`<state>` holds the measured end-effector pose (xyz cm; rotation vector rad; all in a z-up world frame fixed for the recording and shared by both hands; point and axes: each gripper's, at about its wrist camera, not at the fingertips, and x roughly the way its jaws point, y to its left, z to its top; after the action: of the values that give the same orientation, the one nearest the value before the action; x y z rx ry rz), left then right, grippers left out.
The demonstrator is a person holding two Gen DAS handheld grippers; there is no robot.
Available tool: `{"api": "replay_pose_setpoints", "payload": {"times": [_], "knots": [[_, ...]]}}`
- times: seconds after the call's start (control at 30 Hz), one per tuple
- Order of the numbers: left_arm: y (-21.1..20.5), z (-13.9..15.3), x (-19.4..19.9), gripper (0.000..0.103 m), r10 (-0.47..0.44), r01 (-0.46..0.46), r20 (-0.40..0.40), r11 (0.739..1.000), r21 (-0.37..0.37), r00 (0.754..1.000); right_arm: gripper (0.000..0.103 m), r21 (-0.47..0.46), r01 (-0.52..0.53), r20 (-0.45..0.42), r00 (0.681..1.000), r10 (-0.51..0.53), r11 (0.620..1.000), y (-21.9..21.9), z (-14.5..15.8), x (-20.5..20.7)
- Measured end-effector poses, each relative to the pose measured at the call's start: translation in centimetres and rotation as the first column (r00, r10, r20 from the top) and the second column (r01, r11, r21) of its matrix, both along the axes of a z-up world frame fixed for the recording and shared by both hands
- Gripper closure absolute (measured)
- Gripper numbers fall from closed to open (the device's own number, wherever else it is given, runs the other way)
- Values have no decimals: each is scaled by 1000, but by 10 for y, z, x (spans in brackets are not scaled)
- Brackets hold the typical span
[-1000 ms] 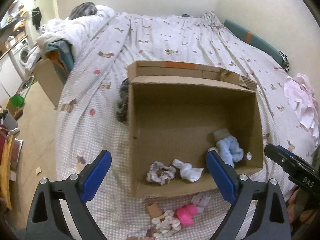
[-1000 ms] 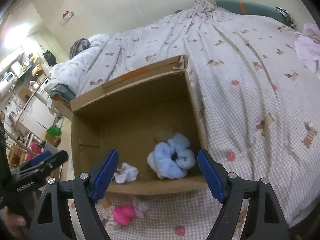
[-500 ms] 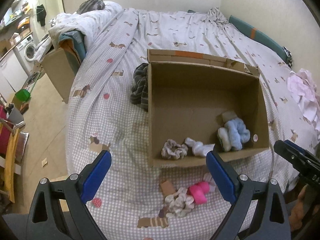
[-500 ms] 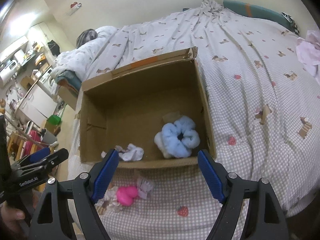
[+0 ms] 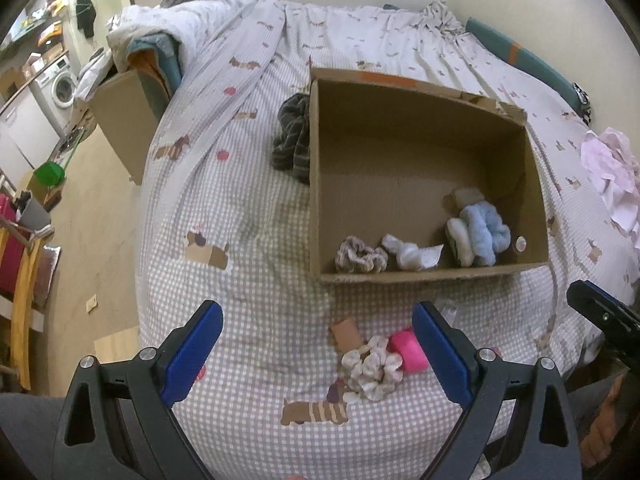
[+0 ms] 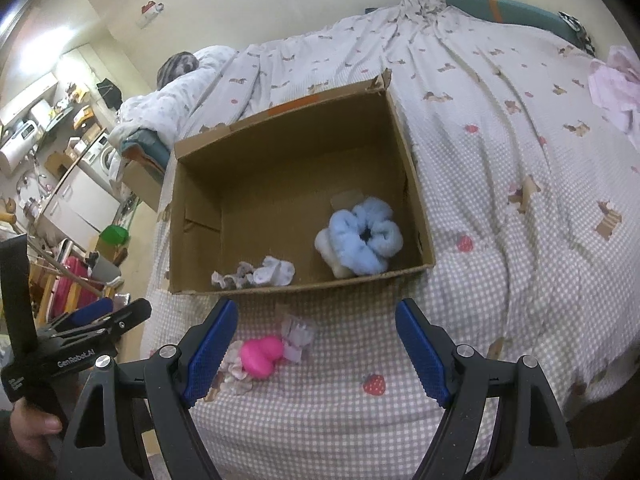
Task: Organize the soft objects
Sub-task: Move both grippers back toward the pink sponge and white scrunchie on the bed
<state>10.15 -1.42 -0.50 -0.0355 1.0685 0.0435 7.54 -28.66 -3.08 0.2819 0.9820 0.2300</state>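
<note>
Bed [image 5: 260, 280] gives the main risk: soft checked cover, so tongs pressing down may pinch fabric with the item. Cardboard box [image 5: 420, 276] sits on it, already holding the blue scrunchie [image 6: 362, 240], a white cloth [image 5: 412, 254] and a beige scrunchie [image 5: 360, 260]. Left tongs [image 5: 316, 348] and right tongs [image 6: 316, 344] both stand wide apart, empty. Floral scrunchie [image 5: 372, 368] and pink item [image 6: 260, 356] lie touching just outside the box's near wall; one grab may drag both. Pale item [image 6: 296, 336] beside them unclear; pink item partly hidden in left view.
</note>
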Motion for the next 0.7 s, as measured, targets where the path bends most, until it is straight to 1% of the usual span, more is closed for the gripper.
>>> {"api": "replay_pose_setpoints", "payload": {"times": [0.2,0.27,0.33,0.43,0.5,0.57,0.63,0.7], "knots": [[11,-15,-2,8,37,-38,-46,999,-23,998,17,-8,-10,-37,999,10,1000,6,-11,-3],[17,-23,0,8,49,-52,-82,998,-42,995,17,4,-14,-63,998,14,1000,6,-18,-3],[25,-31,3,8,79,-85,-114,995,-54,990,17,13,-12,-98,995,14,1000,6,-26,-2],[34,-41,6,8,98,-113,-147,989,-99,984,17,41,3,-142,990,3,999,2,-38,1],[35,-53,10,9,87,-115,-192,984,-135,977,17,45,21,-164,986,-13,999,-1,-44,3],[29,-71,14,14,53,-98,-256,981,-167,965,17,59,33,-184,983,-21,998,-4,-49,5],[19,-85,14,39,20,-78,-299,980,-184,954,17,54,37,-200,980,-26,998,-5,-54,9],[6,-96,14,44,-18,-46,-327,981,-189,945,17,50,37,-214,976,-26,998,-5,-59,10]]}}
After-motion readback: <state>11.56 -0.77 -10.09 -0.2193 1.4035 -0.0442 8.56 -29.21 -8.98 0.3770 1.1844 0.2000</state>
